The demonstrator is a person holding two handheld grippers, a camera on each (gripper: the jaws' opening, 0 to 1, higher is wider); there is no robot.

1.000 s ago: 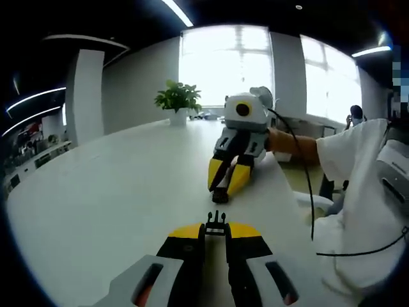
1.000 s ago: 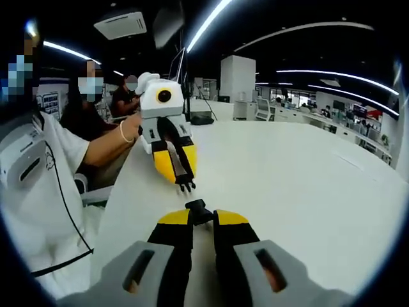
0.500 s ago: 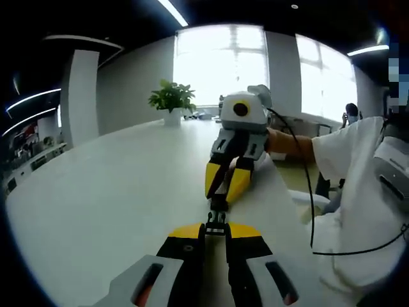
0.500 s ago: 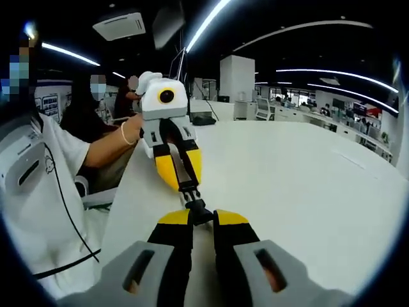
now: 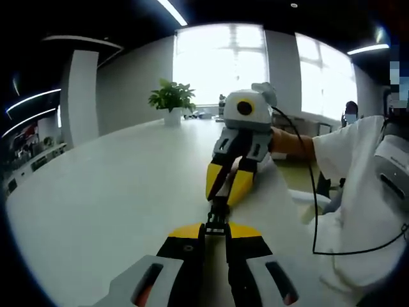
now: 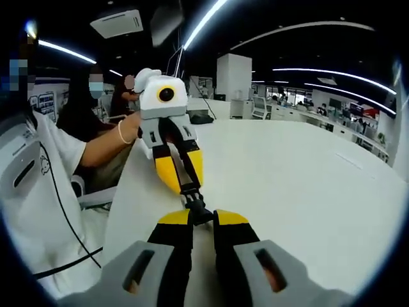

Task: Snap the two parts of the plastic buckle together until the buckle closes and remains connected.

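Left gripper view: the left gripper (image 5: 215, 231), black jaws tipped yellow, is clenched on one part of the small black plastic buckle (image 5: 216, 216), which pokes out from between its tips. The right gripper (image 5: 225, 199) comes in from across the white table (image 5: 115, 198) nose to nose, pinching the other part. The two pieces touch, but they are tiny and dark, so whether they have latched cannot be made out.

Right gripper view gives the mirror of this: the right gripper (image 6: 202, 219) clamped on its buckle part (image 6: 195, 208), the left gripper (image 6: 185, 188) opposite, jaw tips almost meeting over the table (image 6: 300, 185). The join is no clearer here.

Each view adds its own surroundings. The left one has a green potted plant (image 5: 171, 101) at the table's far end before bright windows, and a white sleeve (image 5: 358, 153) at the right edge. The right one has a hand (image 6: 130, 128) gripping the left gripper, and two seated people behind it.

Counted: two grippers, two buckle parts, one plant.
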